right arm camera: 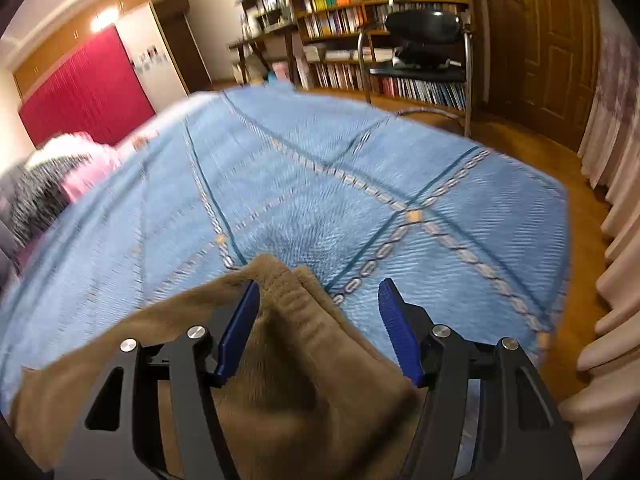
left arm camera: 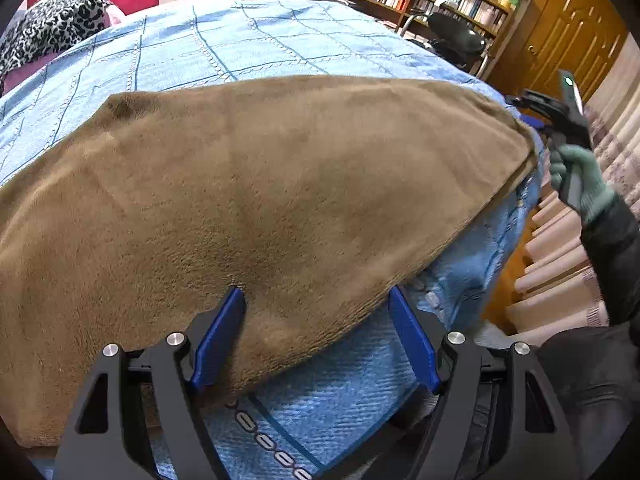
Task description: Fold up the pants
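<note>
Bed (left arm camera: 240, 44): covered by blue quilted spread with darker grid stitching. Brown fleece pants (left arm camera: 260, 200) lie flat directly on spread, near its front edge. At far left end, leopard-print item (left arm camera: 52, 28) and pink fabric (right arm camera: 88, 168), possibly pillows; right wrist view blurred there.

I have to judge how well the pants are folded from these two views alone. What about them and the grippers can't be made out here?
- Pants: left wrist view, left end cut off by the frame edge; legs and waistband indistinguishable in the plush brown cloth.
- Pants' near part: right wrist view, hidden behind the right gripper.
- Pillows: right wrist view, motion-blurred.
- Left gripper: open over the hem; contact unclear.
</note>
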{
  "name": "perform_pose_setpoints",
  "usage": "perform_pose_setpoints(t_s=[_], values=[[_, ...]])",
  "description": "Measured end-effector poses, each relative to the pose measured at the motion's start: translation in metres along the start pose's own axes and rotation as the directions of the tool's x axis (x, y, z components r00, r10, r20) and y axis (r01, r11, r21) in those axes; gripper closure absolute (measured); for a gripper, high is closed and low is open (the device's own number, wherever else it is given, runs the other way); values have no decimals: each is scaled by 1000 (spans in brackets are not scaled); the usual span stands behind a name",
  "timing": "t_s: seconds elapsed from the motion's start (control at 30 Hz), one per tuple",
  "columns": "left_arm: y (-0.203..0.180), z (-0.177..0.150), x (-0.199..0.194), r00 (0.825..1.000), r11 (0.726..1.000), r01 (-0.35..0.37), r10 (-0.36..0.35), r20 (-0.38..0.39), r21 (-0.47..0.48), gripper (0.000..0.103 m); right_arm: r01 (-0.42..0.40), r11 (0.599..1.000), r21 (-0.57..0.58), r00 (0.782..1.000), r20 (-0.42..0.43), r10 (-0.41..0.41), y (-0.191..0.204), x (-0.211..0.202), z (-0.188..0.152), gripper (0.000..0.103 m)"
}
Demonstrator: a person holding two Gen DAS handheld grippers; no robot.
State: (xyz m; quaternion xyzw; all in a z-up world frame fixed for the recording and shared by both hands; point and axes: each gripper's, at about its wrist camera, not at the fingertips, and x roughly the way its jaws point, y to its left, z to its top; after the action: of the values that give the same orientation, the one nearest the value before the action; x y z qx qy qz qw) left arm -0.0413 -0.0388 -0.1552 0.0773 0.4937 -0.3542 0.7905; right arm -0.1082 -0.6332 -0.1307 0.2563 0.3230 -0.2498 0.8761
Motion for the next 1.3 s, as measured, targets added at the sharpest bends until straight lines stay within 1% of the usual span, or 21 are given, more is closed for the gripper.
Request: perform_pose_setpoints(t_s=[0.13,0.23,0.3,0.33,0.37,0.5,0.6,0.67,0.73,0.77,0.8,0.83,0.87,0.93,1.07,1.13,1.2,1.23,1.27,1.3], values=[[-20,12,-10,998,998,39,-41,37,42,29,-45,994,102,999,4,44,-29,-28,-11,40],[-36,25,-12,996,995,56,-62,69,86,29,-73,984,162,997,-5,75,-40,-41,-25,40],[-48,36,-11,993,991,71,-81,90,111,29,-101,977,190,994,-16,105,-41,-43,-34,42],[-55,42,-7,991,989,82,-94,95,124,29,-114,974,195,993,-20,120,-41,-43,-37,46],[-58,45,-5,990,987,88,-101,96,133,29,-122,974,193,991,-23,128,-40,-43,-39,48],[-75,57,14,991,982,87,-102,87,169,29,-125,974,188,991,-27,133,-35,-40,-40,48],[-86,59,24,991,977,98,-113,71,188,29,-117,975,187,992,-28,125,-34,-40,-39,48],[-94,58,30,992,971,90,-106,63,220,29,-88,979,183,996,-14,92,-32,-44,-41,51],[-102,57,34,994,966,68,-86,61,250,29,-71,984,164,997,21,69,-31,-52,-41,51],[-107,58,39,996,962,47,-64,55,269,29,-85,982,167,996,21,82,-32,-53,-41,51],[-109,57,43,997,960,38,-53,49,279,30,-115,978,174,993,13,114,-31,-53,-42,51],[-111,56,47,998,956,30,-43,39,291,32,-136,974,181,990,1,138,-32,-50,-43,51],[-114,56,52,999,952,24,-33,25,305,37,-150,970,192,988,-15,156,-32,-47,-44,51],[-118,54,57,1000,944,27,-31,6,328,39,-155,963,219,985,-39,168,-34,-40,-48,51],[-130,48,65,1000,923,-5,4,4,386,39,-168,956,239,981,-56,187,-36,-30,-51,51],[-134,47,71,999,914,-29,32,-1,405,49,-172,956,236,980,-55,190,-36,-28,-50,51],[-134,49,79,997,912,-65,76,-11,406,65,-175,956,234,980,-52,192,-35,-26,-48,53],[-132,52,80,997,917,-66,80,-19,393,69,-171,957,233,981,-51,188,-34,-25,-46,60],[-129,56,79,997,928,-53,67,-26,369,77,-165,958,232,982,-51,182,-33,-24,-45,68],[-128,57,78,998,934,-41,56,-30,354,84,-157,960,230,983,-53,173,-33,-23,-43,73]])
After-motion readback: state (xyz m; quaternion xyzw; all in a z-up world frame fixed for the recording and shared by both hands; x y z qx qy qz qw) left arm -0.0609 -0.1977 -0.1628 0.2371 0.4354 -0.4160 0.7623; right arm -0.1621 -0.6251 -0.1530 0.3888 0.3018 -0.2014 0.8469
